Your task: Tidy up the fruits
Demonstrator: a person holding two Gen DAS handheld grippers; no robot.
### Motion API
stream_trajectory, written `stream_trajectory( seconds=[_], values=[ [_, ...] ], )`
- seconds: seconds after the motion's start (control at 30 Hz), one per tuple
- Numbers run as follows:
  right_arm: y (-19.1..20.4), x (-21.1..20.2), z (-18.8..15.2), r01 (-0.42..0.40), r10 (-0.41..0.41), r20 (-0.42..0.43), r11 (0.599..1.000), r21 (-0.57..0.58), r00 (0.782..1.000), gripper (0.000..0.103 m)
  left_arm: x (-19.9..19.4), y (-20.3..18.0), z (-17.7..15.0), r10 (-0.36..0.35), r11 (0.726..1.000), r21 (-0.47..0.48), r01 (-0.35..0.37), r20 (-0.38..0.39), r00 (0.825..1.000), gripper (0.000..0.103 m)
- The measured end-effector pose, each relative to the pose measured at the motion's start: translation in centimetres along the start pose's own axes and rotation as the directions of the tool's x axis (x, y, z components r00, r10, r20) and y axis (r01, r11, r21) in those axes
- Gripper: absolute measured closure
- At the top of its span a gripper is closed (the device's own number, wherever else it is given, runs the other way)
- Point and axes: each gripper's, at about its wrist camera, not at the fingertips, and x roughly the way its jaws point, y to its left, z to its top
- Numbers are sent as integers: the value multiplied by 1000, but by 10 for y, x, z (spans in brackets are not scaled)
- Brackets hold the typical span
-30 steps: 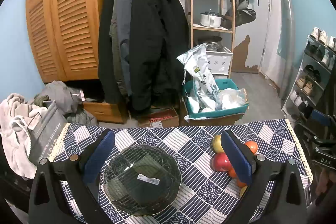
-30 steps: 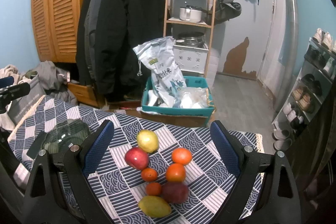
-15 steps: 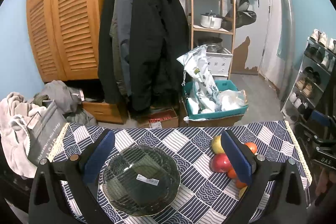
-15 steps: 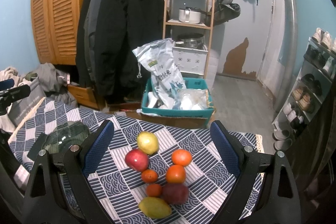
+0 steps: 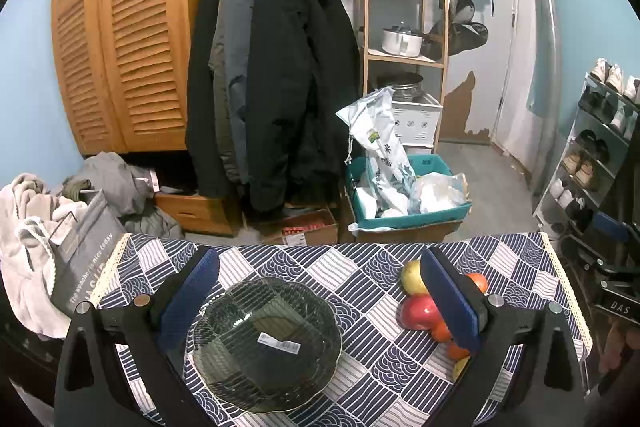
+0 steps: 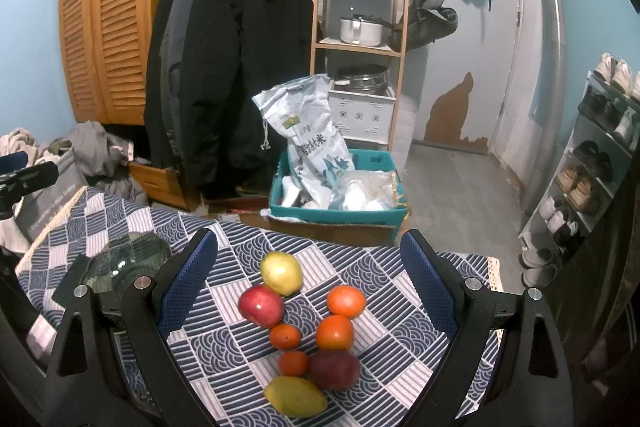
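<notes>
Right tool (image 6: 308, 283) spread wide above fruits (image 6: 304, 331); left tool (image 5: 316, 291) likewise over glass plate (image 5: 224, 379).

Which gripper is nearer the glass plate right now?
Left. The left gripper hangs open right over the glass plate; the right gripper is over the fruits, the plate off to its left.

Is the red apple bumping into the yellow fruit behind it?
Touching. In the right wrist view, the red apple presses against the lower left edge of the yellow fruit, with no tablecloth showing between them.
</notes>
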Motion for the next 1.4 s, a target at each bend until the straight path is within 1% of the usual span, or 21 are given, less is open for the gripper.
stream_trajectory(
  seconds=[0.77, 0.87, 1.07, 1.17, 1.2, 1.27, 1.4],
  values=[
    [-1, 2, -2, 4, -4, 1, 1000, 2, 1000, 12, 0, -3, 2, -3, 1000, -5, 3, 2, 1000, 2],
    [-3, 1, 5, 3, -3, -2, 1000, 3, 1000, 12, 1, -4, 3, -6, 1000, -4, 6, 1, 1000, 2],
    [-1, 2, 3, 7, -7, -1, 1000, 1, 1000, 12, 3, -5, -2, -9, 1000, -3, 9, -3, 1000, 2],
    [-3, 6, 4, 12, -12, -15, 1000, 3, 1000, 12, 9, -9, -3, -9, 1000, 1, 9, -16, 1000, 2],
    [-21, 8, 3, 14, -14, -19, 1000, 5, 1000, 12, 10, -10, -6, -11, 1000, 1, 11, -21, 1000, 2],
    [-28, 13, 1, 20, -20, -34, 1000, 7, 999, 12, 15, -13, -8, -18, 1000, 4, 19, -36, 999, 2],
    [-30, 24, -15, 34, -33, -73, 999, 9, 997, 12, 25, -15, -14, -30, 1000, 6, 30, -67, 997, 2]
  ],
)
